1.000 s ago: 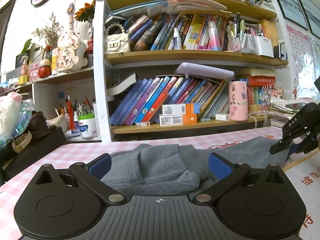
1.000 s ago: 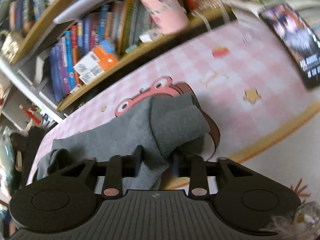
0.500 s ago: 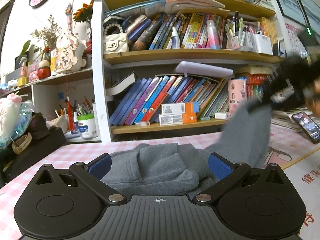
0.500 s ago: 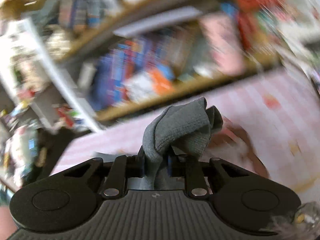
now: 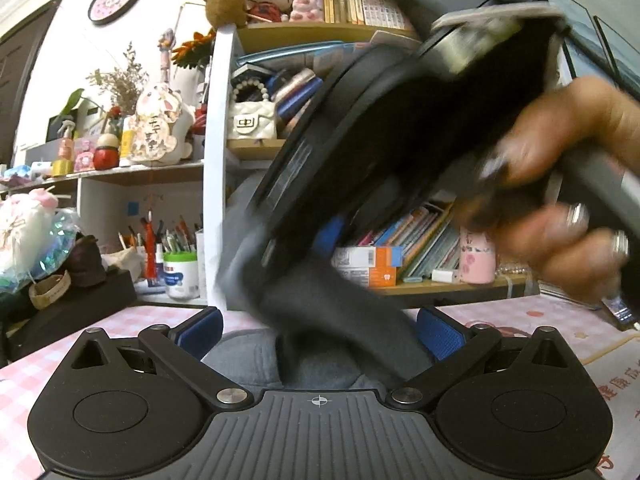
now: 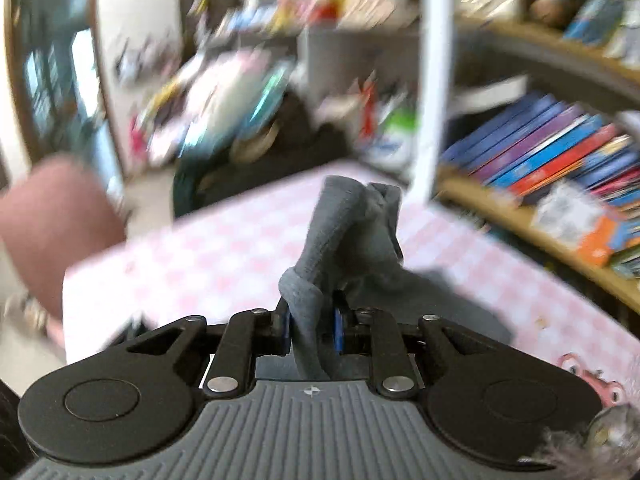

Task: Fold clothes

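Note:
A grey garment (image 5: 240, 354) lies bunched on the pink checked tablecloth (image 5: 24, 376). My left gripper (image 5: 320, 330) hovers level over it, open, its blue pads (image 5: 200, 326) wide apart with the fabric lying between them untouched. In the right wrist view a lifted fold of the grey garment (image 6: 340, 232) stands up from my right gripper (image 6: 312, 320). Its pads press on the fold while the jaws are opening slightly. In the left wrist view the right gripper's black body fills the upper right, blurred, held by a person's hand (image 5: 560, 152), with grey cloth trailing down from it.
A full bookshelf (image 5: 360, 152) stands along the table's far edge, with a pink cup (image 5: 476, 256) and a pen pot (image 5: 182, 272). A pink chair (image 6: 52, 220) sits past the table's left end. A cartoon print (image 6: 588, 376) marks the tablecloth (image 6: 200, 264).
My right gripper has lifted the grey fold and swung it leftward across the table, rolling as it went, and now looms in front of the left camera. The left gripper has stayed put.

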{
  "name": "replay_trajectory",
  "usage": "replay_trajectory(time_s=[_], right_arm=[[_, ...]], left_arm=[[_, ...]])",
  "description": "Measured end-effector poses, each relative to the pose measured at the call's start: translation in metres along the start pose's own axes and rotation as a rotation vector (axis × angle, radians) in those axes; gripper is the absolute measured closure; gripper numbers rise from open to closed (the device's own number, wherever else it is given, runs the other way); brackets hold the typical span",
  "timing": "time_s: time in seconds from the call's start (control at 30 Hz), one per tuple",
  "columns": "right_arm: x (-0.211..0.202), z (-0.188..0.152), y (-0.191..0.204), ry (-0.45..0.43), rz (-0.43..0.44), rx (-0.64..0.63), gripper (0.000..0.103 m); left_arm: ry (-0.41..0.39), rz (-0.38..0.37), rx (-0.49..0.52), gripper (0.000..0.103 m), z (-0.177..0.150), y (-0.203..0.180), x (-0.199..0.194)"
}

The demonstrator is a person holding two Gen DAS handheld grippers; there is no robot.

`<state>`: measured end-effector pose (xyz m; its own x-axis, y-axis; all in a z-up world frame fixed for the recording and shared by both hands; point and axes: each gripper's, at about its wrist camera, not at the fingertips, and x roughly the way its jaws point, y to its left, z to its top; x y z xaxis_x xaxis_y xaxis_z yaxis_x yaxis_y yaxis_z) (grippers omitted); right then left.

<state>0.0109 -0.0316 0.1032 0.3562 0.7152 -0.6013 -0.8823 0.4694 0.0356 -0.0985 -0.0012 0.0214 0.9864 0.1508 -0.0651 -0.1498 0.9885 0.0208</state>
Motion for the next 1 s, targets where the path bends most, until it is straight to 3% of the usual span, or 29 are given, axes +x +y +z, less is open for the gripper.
replay_trajectory(time_s=[0.07, 0.1, 0.17, 0.2, 0.3, 0.5, 0.6, 0.7, 0.8, 0.9, 1.0], right_arm=[[0.018, -0.001, 0.007, 0.082, 0.038, -0.024, 0.072], [0.017, -0.001, 0.003, 0.081, 0.059, -0.001, 0.069], [0.010, 0.001, -0.009, 0.056, 0.104, 0.063, 0.063], [0.002, 0.000, -0.015, 0.030, 0.124, 0.098, 0.054], [-0.023, -0.001, -0.039, -0.050, 0.151, 0.190, 0.045], [-0.052, -0.023, -0.080, -0.127, 0.052, 0.291, 0.028], [-0.046, -0.045, -0.093, -0.097, -0.033, 0.313, 0.023], [-0.032, -0.068, -0.099, -0.050, -0.045, 0.343, 0.020], [-0.017, -0.084, -0.098, -0.017, -0.056, 0.356, 0.017], [-0.007, -0.097, -0.098, -0.004, -0.064, 0.362, 0.014], [-0.006, -0.105, -0.101, -0.014, -0.054, 0.400, 0.012]], left_arm=[[-0.001, 0.006, 0.006, 0.000, 0.000, -0.001, 0.000], [-0.004, 0.012, 0.008, 0.000, 0.000, -0.002, -0.001], [-0.012, 0.020, 0.005, 0.000, 0.000, -0.001, -0.002], [-0.009, 0.020, 0.002, 0.000, 0.000, -0.001, -0.001], [0.003, 0.027, -0.002, 0.000, 0.000, 0.000, 0.001], [-0.048, 0.052, -0.016, 0.000, -0.001, 0.003, -0.010], [-0.084, 0.056, -0.021, 0.000, 0.003, 0.010, -0.021], [-0.083, 0.092, -0.076, 0.000, 0.018, 0.028, -0.022], [-0.014, 0.103, -0.168, 0.000, 0.027, 0.052, -0.010], [0.102, 0.104, -0.270, 0.000, 0.023, 0.078, 0.016], [0.204, 0.048, -0.410, 0.006, 0.013, 0.099, 0.041]])
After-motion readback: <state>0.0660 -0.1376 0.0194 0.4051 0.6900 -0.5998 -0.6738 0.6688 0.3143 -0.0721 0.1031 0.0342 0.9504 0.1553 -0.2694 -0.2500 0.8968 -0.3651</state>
